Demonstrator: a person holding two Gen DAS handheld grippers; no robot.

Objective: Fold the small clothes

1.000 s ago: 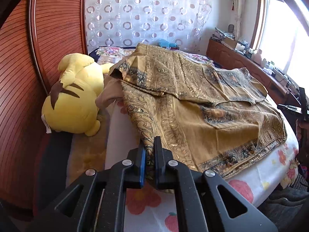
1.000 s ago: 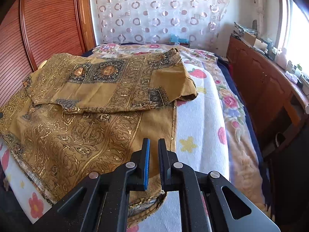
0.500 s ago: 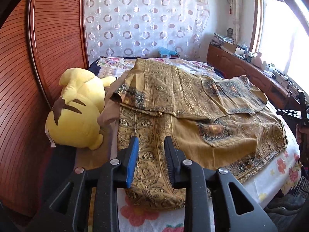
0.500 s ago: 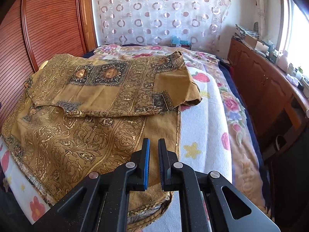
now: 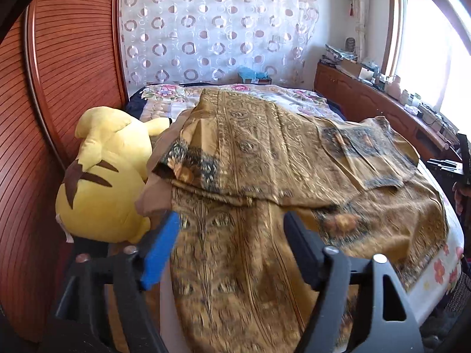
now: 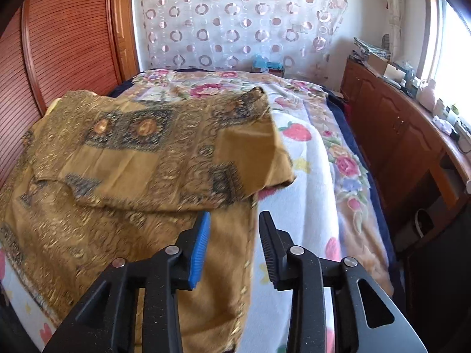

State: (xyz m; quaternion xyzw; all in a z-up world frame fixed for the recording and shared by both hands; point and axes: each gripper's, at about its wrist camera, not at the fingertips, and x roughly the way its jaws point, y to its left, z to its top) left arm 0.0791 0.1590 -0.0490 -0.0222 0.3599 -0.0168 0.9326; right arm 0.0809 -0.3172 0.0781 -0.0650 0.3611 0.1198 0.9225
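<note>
I see the gold patterned garment (image 5: 265, 182) lying spread on the bed (image 6: 309, 206), with its far part folded over the near part. My left gripper (image 5: 229, 247) is let go. Its jaws have just been opening and stand wide apart above the near left edge of the cloth, not pinching it. My right gripper (image 6: 234, 241) is let go too. Its jaws have just been opening, and the near right edge of the cloth lies under the gap, not squeezed. A yellow plush toy (image 5: 106, 173) sits just left of the garment, by the wooden headboard (image 5: 59, 88).
</note>
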